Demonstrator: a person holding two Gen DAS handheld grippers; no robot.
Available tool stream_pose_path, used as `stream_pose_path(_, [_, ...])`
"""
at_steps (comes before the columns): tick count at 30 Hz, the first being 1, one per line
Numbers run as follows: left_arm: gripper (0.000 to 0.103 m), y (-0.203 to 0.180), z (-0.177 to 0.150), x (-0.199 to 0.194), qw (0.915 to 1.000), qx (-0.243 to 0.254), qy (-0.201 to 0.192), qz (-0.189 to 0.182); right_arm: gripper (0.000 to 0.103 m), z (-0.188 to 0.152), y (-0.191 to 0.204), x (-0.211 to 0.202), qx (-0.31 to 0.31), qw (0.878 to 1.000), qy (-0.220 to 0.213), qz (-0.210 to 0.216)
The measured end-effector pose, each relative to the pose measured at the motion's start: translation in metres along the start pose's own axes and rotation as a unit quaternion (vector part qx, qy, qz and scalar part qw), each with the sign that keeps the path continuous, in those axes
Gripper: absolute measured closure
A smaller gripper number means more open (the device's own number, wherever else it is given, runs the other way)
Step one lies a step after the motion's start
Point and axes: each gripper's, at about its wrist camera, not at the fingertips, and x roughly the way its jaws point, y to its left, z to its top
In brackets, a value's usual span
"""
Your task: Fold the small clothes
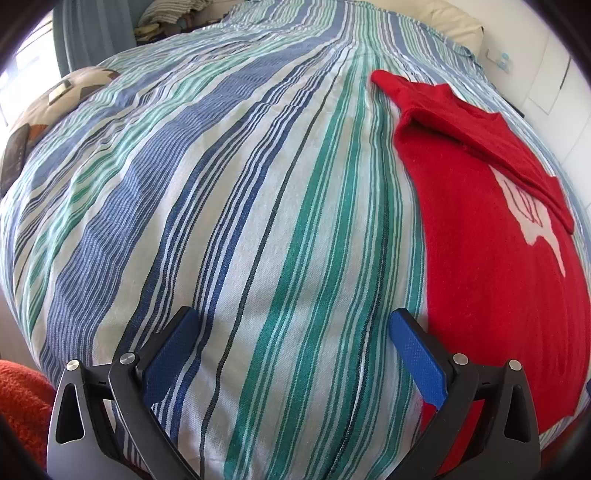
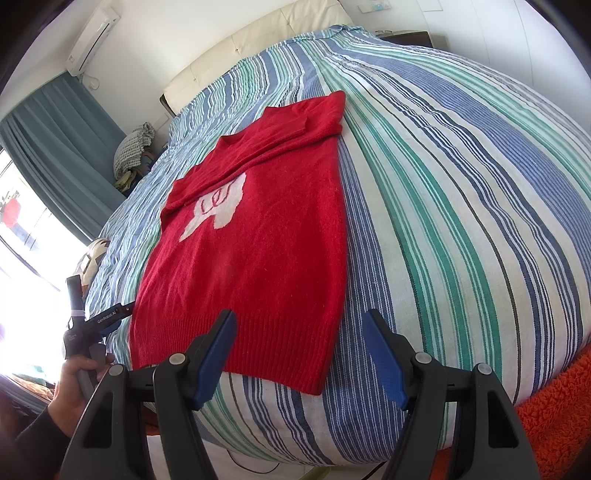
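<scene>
The bed [image 2: 461, 206] fills both views, covered in a striped sheet [image 1: 229, 206] of blue, green and white bands running lengthwise toward a cream headboard [image 2: 258, 48].

The red sweater [image 2: 258, 240] lies flat on that sheet, hem toward you near the foot edge, neck toward the headboard. Both sleeves are folded in across the chest, partly covering a white motif [image 2: 218, 206] with red line work. In your left wrist view the same sweater [image 1: 498, 258] sits on the right side of the frame, just beside the right-hand finger.

A teal curtain [image 2: 62, 147] hangs at the window side, an air conditioner [image 2: 92, 33] is mounted high on the wall above it, and a heap of checked fabric [image 2: 133, 151] sits by the far corner of the bed. Orange fuzzy fabric [image 2: 554, 406] shows below the bed edge.

Your right gripper [image 2: 299, 354] hovers over the sweater's ribbed hem, jaws wide apart, nothing between the blue pads [image 2: 218, 354]; the left-hand pad overlaps the hem in the picture, contact unclear.

Your left gripper [image 1: 291, 354] stands wide too, over bare sheet, holding nothing. From the right wrist view it shows at the left edge of the sweater [image 2: 99, 317], gripped by your left hand [image 2: 74, 391] with a dark sleeve.

A patterned cushion [image 1: 70, 92] lies at the far left bed edge.
</scene>
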Motion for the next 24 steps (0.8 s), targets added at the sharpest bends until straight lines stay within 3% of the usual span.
stream_pose_path(24, [0.0,-0.0008,-0.0006,-0.0001,1.0,0.001,-0.001,0.0,0.033,0.0017,-0.0015,-0.0001,0.002,1.0,0.001,-0.002])
